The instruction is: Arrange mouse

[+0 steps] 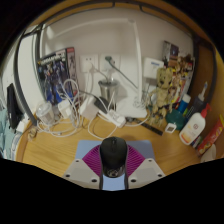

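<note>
A black computer mouse (114, 156) sits between my two fingers, its sides touching the magenta pads (93, 162) on both sides. My gripper (114, 165) is shut on the mouse. Beneath and just ahead of the fingers lies a grey-blue mouse mat (86, 149) on the wooden desk (50, 148). The underside of the mouse is hidden, so I cannot tell whether it rests on the mat or is held just above it.
Beyond the mat, white cables and power strips (72, 112) clutter the back of the desk. A boxed robot picture (56, 70) stands at the back left, a robot model (160, 92) at the back right, and bottles (194, 126) to the right.
</note>
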A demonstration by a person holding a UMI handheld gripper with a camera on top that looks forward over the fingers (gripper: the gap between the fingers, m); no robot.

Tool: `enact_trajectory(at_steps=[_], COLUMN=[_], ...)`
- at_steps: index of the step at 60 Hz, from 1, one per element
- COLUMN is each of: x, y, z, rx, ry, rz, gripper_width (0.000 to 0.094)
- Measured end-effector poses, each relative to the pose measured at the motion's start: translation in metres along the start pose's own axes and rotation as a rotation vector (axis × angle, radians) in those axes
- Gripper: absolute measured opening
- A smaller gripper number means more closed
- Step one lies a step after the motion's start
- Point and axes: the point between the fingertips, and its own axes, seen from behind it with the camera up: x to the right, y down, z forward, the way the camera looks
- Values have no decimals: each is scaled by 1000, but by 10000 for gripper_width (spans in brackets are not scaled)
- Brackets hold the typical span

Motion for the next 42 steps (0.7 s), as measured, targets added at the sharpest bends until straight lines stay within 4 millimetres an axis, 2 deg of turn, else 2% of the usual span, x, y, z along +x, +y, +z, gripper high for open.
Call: enact_trajectory(at_steps=[8,16,21,23,25,26,34,38,42], x=[-2,-2,-3,-2,-2,-1,-2,-8,-10], y=[35,70,69,69,70,69,71,76,76], z=[27,39,38,38,39,39,39,34,24], rx=[-56,-117,-87,-86,-86,-85,-105,-134,-143], ry=[-29,-28,-40,-42,-42,-41,-47,-68,-74], rz=[9,-22,37,33,20,15,3,-12,-12], gripper_width=[282,288,300,372,368,401,494,683,745])
